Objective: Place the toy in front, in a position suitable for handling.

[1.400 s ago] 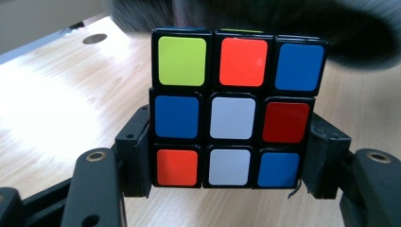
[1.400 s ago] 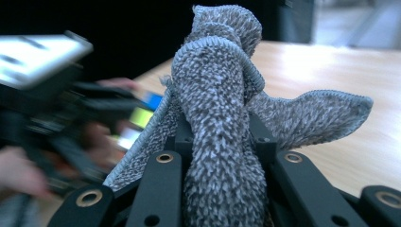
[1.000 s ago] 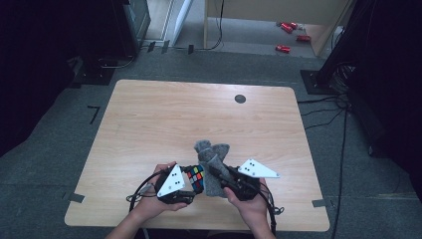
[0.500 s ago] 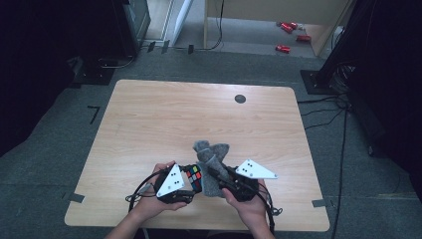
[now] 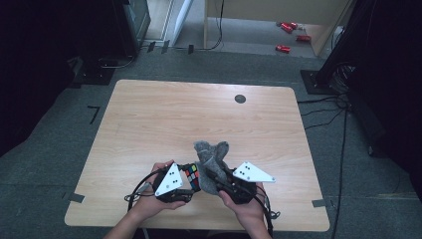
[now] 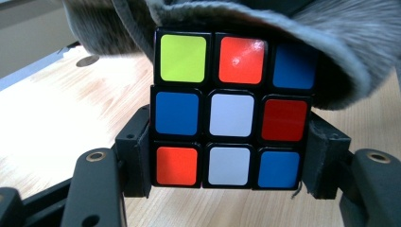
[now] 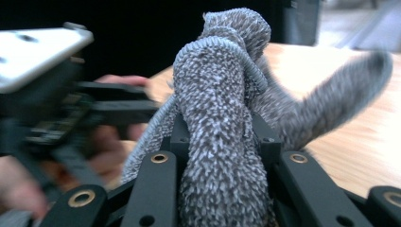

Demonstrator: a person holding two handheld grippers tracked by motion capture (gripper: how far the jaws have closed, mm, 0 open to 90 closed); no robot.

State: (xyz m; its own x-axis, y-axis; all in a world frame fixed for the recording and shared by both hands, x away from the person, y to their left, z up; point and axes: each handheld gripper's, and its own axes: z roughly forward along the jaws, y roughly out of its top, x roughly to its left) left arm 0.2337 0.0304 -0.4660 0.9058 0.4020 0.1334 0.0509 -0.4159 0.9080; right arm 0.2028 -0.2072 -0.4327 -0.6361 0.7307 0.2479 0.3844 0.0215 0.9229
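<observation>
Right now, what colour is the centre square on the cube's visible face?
White, seen best in the left gripper view on the cube.

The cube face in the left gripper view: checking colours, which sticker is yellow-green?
The top-left sticker of the cube; the others are red, blue or white.

Dim room edges, evenly lit table, glare on cube, blurred left gripper

tongs: clamped on grey cloth | table: beneath | other gripper: left, blurred
</observation>
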